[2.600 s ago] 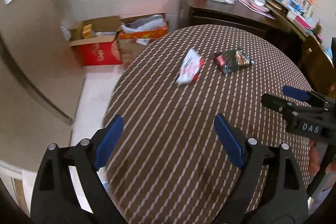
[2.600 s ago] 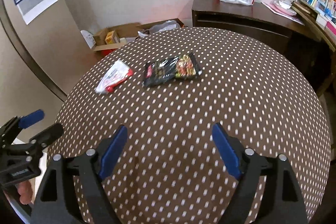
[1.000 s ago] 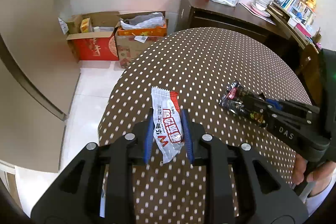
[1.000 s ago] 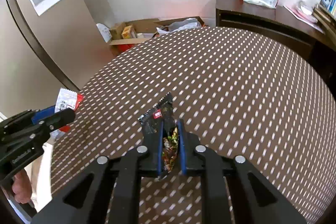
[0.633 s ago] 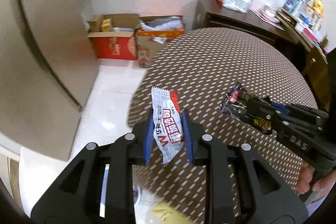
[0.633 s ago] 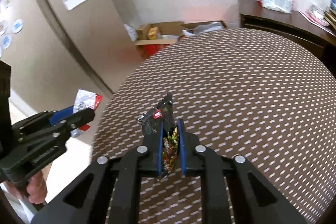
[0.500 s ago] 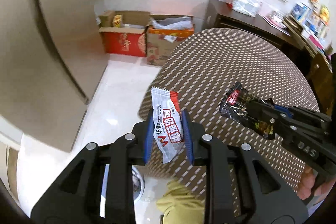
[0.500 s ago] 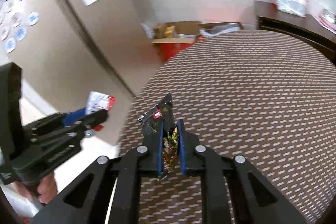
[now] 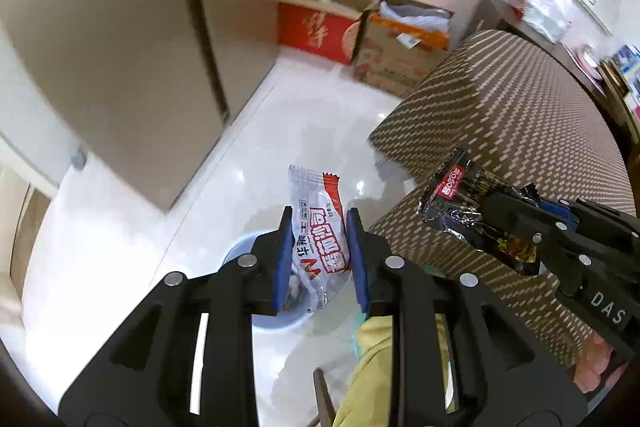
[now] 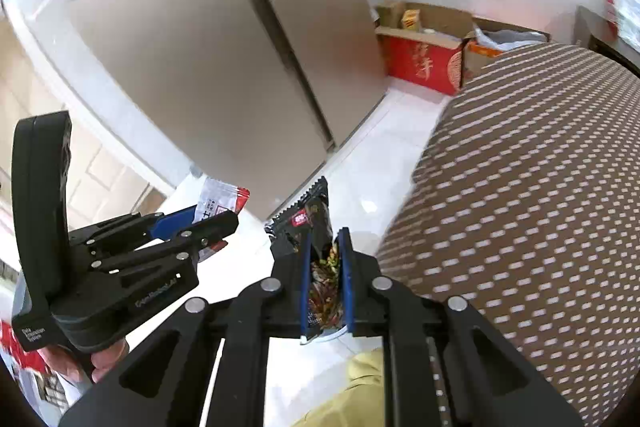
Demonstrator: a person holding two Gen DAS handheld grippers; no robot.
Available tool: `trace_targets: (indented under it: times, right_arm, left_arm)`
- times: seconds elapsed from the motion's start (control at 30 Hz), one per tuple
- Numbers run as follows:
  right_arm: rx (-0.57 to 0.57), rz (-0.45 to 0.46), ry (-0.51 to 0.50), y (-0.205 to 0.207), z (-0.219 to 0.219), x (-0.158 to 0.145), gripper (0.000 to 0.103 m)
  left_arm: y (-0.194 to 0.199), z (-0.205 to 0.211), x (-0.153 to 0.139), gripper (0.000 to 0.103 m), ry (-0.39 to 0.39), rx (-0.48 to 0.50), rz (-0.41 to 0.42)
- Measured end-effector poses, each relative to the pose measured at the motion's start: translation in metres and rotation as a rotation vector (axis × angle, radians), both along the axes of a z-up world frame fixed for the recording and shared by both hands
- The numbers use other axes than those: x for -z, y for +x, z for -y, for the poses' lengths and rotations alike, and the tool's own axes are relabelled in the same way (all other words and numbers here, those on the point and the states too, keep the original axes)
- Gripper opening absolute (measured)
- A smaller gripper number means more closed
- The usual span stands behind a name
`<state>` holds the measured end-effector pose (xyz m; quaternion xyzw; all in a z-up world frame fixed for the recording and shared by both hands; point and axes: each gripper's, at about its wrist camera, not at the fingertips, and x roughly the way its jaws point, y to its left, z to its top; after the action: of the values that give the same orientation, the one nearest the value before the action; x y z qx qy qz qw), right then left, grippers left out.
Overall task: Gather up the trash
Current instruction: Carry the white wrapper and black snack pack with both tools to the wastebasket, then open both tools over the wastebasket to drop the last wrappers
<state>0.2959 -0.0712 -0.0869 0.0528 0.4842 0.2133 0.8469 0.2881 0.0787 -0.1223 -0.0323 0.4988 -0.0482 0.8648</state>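
My left gripper (image 9: 319,247) is shut on a white and red snack wrapper (image 9: 318,227) and holds it above a pale blue bin (image 9: 240,251) on the white floor. My right gripper (image 10: 325,259) is shut on a black snack wrapper (image 10: 316,227). In the left wrist view the right gripper (image 9: 532,227) with the black wrapper (image 9: 460,199) hangs to the right, in front of the table's side. In the right wrist view the left gripper (image 10: 200,223) and the white wrapper (image 10: 218,201) are to the left. The bin is mostly hidden by the fingers.
The round table with its brown dotted cloth (image 9: 520,115) is on the right. Cardboard boxes (image 9: 316,23) stand by the far wall. A beige fridge or cabinet door (image 9: 120,47) is on the left. Yellow cloth (image 9: 380,367) is below the grippers.
Both grippers shut on the wrappers, lifted them off the table and swung left and down, out past the table's edge. The blue bin has come into view under the left gripper.
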Motion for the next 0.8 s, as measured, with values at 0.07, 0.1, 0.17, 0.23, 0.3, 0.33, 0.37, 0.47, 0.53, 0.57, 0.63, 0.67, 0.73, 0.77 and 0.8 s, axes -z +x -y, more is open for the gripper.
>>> trace_targets:
  times: [0.07,0.1,0.17,0.23,0.3,0.33,0.37,0.47,0.53,0.57,0.63,0.67,0.73,0.77,0.8]
  right_arm:
    - [-0.018,-0.015,-0.007,0.001,-0.010,0.007,0.013]
    - [-0.027,-0.025,-0.010,0.001,-0.018,0.010,0.013]
    - [-0.037,-0.042,-0.016,-0.002,-0.032,0.018,0.013]
    - [-0.047,-0.054,-0.023,-0.004,-0.041,0.024,0.013]
    - [-0.056,-0.060,-0.035,-0.003,-0.049,0.029,0.013]
    - [-0.059,-0.063,-0.042,-0.004,-0.055,0.032,0.013]
    - [-0.062,-0.068,-0.045,-0.005,-0.058,0.034,0.013]
    - [-0.069,-0.090,-0.058,-0.003,-0.069,0.046,0.013]
    - [-0.078,-0.106,-0.063,-0.001,-0.073,0.055,0.013]
    - [-0.083,-0.113,-0.063,0.001,-0.078,0.059,0.013]
    - [-0.098,-0.135,-0.070,0.001,-0.089,0.068,0.013]
    - [-0.103,-0.137,-0.075,0.001,-0.092,0.070,0.014]
    - [-0.109,-0.140,-0.085,0.004,-0.101,0.077,0.018]
    - [-0.110,-0.140,-0.087,0.005,-0.105,0.080,0.025]
    - [-0.116,-0.152,-0.085,0.007,-0.109,0.083,0.051]
  left_arm:
    - [-0.004,-0.011,0.009,0.026,-0.002,-0.025,-0.025]
    - [-0.004,-0.019,0.017,0.027,0.000,-0.048,-0.048]
    - [-0.004,-0.028,0.029,0.032,0.003,-0.066,-0.082]
    - [-0.005,-0.034,0.041,0.068,0.013,-0.062,-0.108]
    - [-0.008,-0.043,0.049,0.068,0.023,-0.081,-0.104]
    - [-0.009,-0.046,0.051,0.068,0.024,-0.088,-0.106]
    - [-0.011,-0.052,0.055,0.068,0.019,-0.097,-0.112]
    - [-0.016,-0.063,0.064,0.068,0.012,-0.115,-0.129]
    - [-0.020,-0.070,0.068,0.068,0.017,-0.123,-0.132]
    - [-0.023,-0.074,0.070,0.068,0.021,-0.134,-0.133]
    - [-0.026,-0.079,0.072,0.068,0.016,-0.145,-0.137]
    - [-0.028,-0.082,0.073,0.068,0.009,-0.149,-0.140]
    - [-0.033,-0.087,0.076,0.068,0.007,-0.160,-0.147]
    - [-0.036,-0.088,0.077,0.068,0.014,-0.168,-0.150]
    - [-0.038,-0.089,0.077,0.068,0.019,-0.175,-0.153]
